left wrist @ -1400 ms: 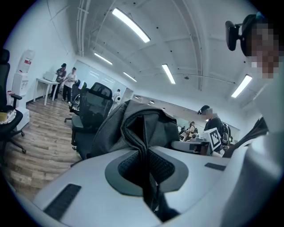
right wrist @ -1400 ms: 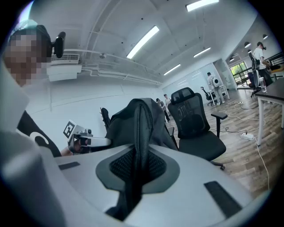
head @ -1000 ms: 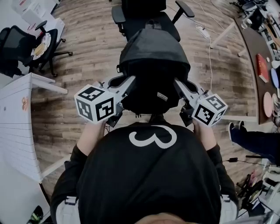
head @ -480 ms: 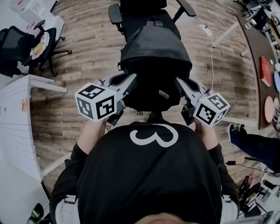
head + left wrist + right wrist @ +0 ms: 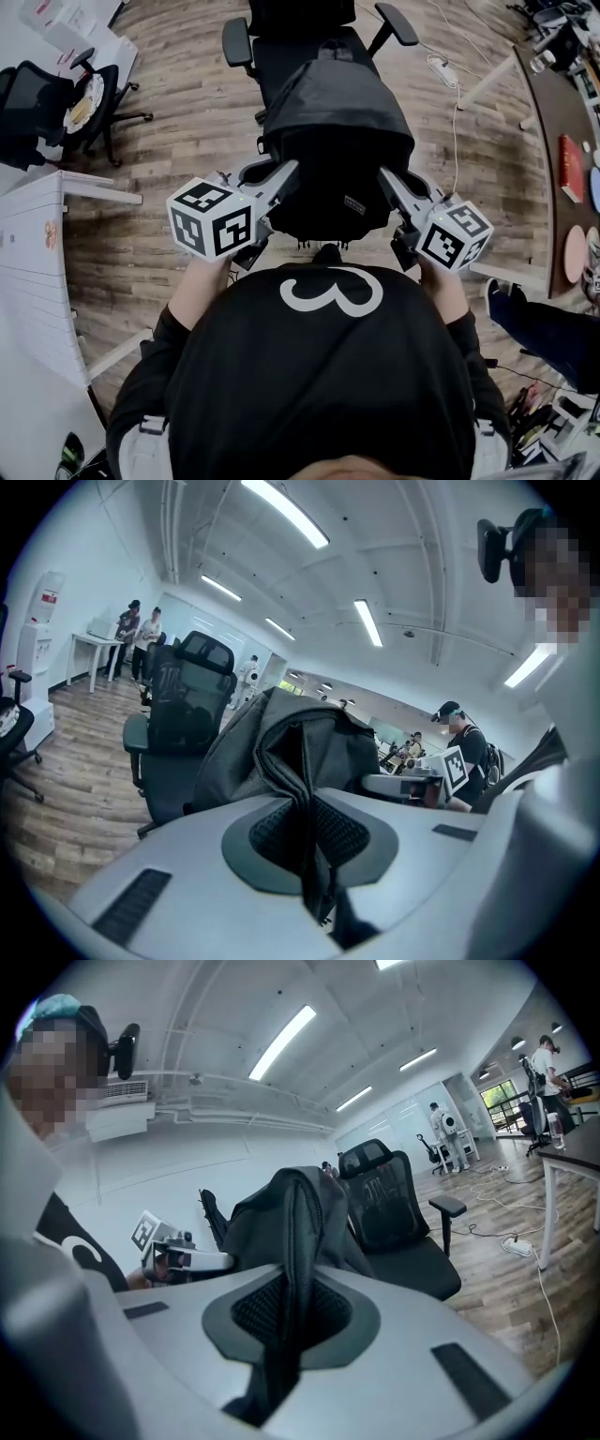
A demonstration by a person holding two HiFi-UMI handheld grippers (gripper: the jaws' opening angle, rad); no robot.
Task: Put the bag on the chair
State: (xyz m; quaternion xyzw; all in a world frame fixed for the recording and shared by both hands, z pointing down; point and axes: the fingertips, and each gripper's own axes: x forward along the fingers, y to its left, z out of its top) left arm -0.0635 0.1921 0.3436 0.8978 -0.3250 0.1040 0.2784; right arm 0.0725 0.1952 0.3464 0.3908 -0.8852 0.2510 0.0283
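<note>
A black backpack [image 5: 333,131] hangs in the air between my two grippers, just in front of a black office chair [image 5: 300,52]. My left gripper [image 5: 286,178] is shut on a fold of the backpack's [image 5: 281,747] left side, pinched between the jaws. On the other side, the right gripper [image 5: 386,183] is shut on a strap or fold of the backpack [image 5: 295,1213]. In both gripper views the office chair [image 5: 183,714] [image 5: 398,1227] stands empty beyond the bag. The bag's top overlaps the chair's seat in the head view.
A white desk [image 5: 37,272] is at the left, with another black chair [image 5: 37,103] behind it. A brown table [image 5: 562,122] with a red book stands at the right, a cable [image 5: 455,103] on the wooden floor beside it. A seated person's leg [image 5: 544,314] shows at right.
The backpack and both grippers have moved forward toward the chair; the chair now sits closer beneath the bag's top. Both grips are unchanged.
</note>
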